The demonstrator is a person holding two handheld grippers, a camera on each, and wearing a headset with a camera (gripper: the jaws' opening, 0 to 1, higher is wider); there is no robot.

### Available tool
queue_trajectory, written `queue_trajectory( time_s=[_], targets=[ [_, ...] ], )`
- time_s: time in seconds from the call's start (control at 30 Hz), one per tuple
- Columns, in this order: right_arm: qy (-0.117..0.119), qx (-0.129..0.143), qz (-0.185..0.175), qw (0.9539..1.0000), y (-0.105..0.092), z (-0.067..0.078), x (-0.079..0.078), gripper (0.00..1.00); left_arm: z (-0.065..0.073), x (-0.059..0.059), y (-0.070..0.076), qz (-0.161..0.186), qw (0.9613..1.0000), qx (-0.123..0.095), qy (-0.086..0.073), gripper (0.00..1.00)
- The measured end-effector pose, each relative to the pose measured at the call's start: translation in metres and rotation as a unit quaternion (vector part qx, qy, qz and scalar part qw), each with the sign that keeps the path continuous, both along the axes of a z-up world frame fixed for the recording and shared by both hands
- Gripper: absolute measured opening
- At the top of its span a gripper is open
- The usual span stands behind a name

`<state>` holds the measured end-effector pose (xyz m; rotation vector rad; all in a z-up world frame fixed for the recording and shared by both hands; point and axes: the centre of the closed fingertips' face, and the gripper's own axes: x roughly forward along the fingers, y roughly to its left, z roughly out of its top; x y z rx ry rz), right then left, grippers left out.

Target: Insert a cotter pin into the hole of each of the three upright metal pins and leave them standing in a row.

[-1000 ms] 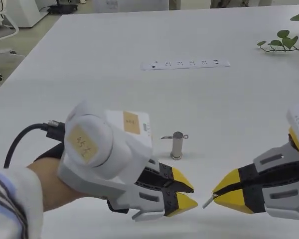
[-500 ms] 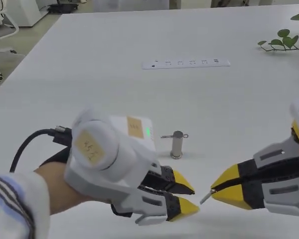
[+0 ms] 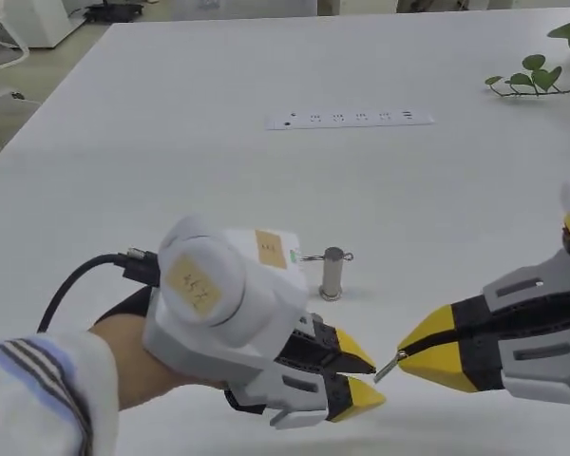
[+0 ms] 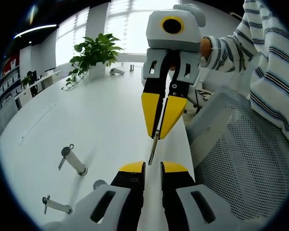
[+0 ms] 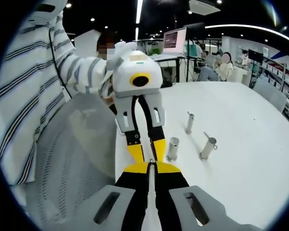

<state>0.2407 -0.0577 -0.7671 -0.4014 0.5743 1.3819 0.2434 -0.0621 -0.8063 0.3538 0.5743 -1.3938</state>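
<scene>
head view: right gripper (image 3: 403,357) jaws clench a thin metal cotter pin (image 3: 386,367), left gripper (image 3: 371,381) jaws parted

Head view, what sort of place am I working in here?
Probably an open-plan office or lab: a large white table with a power strip, a mesh office chair beside it, monitors on desks behind, and a potted plant.
</scene>
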Motion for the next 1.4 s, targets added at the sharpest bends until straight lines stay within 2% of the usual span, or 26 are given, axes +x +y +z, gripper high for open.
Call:
queue_trajectory(
  time_s=[0.1, 0.27, 0.4, 0.67, 0.77, 0.93, 1.1, 1.4],
  targets=[
    [0.007, 0.012, -0.005, 0.9999, 0.003, 0.004, 0.0, 0.04, -0.001, 0.0, 0.0, 0.001, 1.0, 0.0, 0.003, 0.1],
    [0.004, 0.014, -0.005, 0.9999, 0.004, 0.007, 0.0, 0.04, -0.001, 0.002, 0.0, 0.008, 1.0, 0.0, 0.004, 0.05],
    [0.006, 0.012, -0.004, 0.9999, 0.003, 0.005, 0.0, 0.04, 0.0, 0.004, 0.002, 0.011, 0.9999, 0.002, 0.0, 0.01],
    [0.008, 0.006, -0.003, 0.9999, -0.004, 0.002, -0.002, 0.04, 0.0, 0.001, 0.004, 0.007, 1.0, 0.005, 0.002, 0.01],
    [0.007, -0.001, -0.001, 1.0, -0.008, 0.0, -0.002, 0.04, 0.001, 0.001, 0.004, 0.003, 1.0, 0.007, -0.001, 0.01],
    [0.004, -0.012, 0.005, 0.9999, -0.014, -0.004, -0.003, 0.04, 0.007, 0.0, 0.008, -0.01, 0.9996, 0.018, -0.018, 0.01],
    [0.001, -0.018, 0.009, 0.9998, -0.016, -0.006, -0.003, 0.04, 0.012, 0.0, 0.01, -0.018, 0.9993, 0.023, -0.023, 0.0],
    [0.002, -0.004, 0.017, 0.9998, -0.016, -0.001, -0.006, 0.04, 0.022, -0.002, 0.013, -0.031, 0.999, 0.009, -0.031, 0.01]
  ],
)
